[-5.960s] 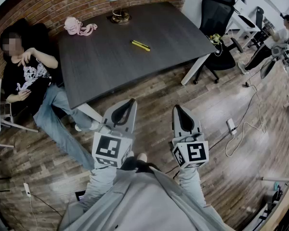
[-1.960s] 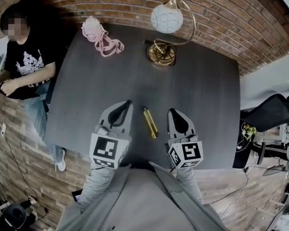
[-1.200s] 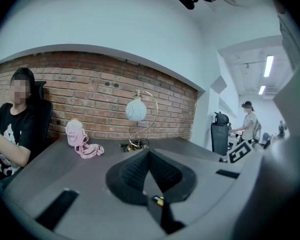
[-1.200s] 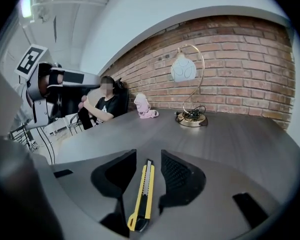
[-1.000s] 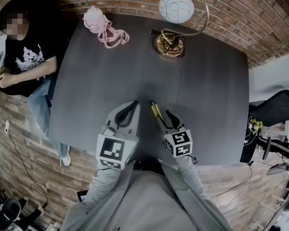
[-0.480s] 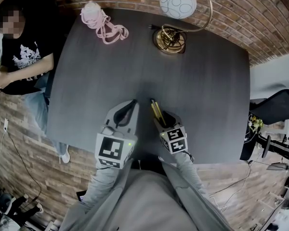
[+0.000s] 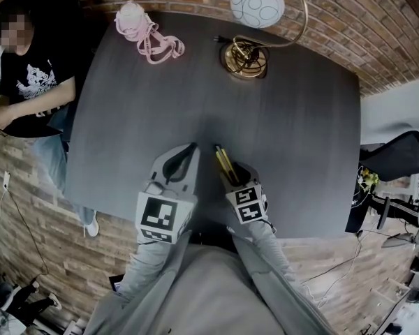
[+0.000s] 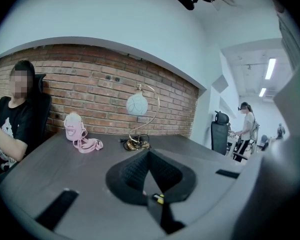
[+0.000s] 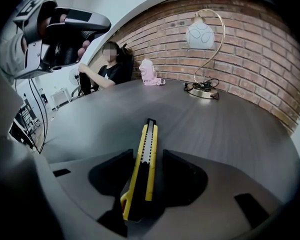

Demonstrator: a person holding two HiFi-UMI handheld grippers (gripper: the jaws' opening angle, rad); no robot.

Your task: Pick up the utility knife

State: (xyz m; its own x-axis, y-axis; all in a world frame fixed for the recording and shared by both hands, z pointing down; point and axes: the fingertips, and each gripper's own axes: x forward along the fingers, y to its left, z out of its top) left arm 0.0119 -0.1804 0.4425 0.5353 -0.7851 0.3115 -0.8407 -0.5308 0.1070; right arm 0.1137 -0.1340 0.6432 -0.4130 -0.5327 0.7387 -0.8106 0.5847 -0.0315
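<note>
Right tool (image 7: 232, 171) has dropped astride the utility knife (image 7: 222, 158), jaws spread, left tool (image 7: 188, 150) clenched alongside, lamp (image 7: 257, 4) well beyond.

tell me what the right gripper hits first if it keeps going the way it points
Probably the table: the right gripper points down with open jaws straddling the utility knife, without pressing it. How near its tips are to the top is unclear.
</note>
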